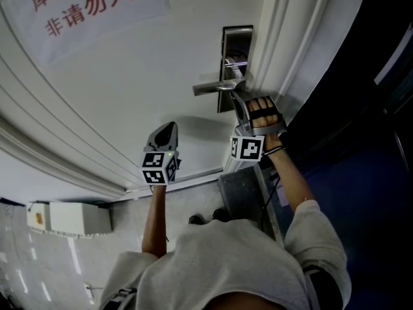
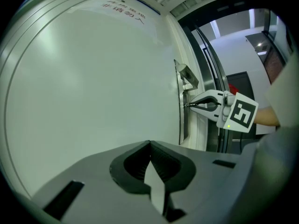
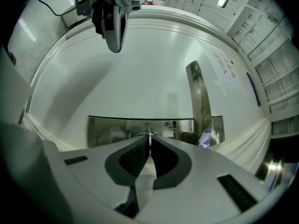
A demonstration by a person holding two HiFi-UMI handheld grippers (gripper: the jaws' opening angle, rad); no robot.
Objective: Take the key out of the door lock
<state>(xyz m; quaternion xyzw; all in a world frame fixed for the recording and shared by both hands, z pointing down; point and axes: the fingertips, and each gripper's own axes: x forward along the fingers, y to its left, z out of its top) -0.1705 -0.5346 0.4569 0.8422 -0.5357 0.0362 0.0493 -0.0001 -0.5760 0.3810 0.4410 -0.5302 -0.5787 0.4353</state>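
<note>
Reaching in the head view, the right gripper [image 1: 236,99] is working at the lock plate [image 1: 237,41]. The left gripper [image 2: 150,143] is idling closed and empty in its view; in the right gripper view, jaws are pinching the seated key [image 3: 149,135], likely needing a straight pull.

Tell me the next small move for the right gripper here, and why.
Probably pull the right gripper straight back from the lock plate without loosening its grip. Its jaws look shut on the key, which sits in the plate, so a straight pull should free it.
</note>
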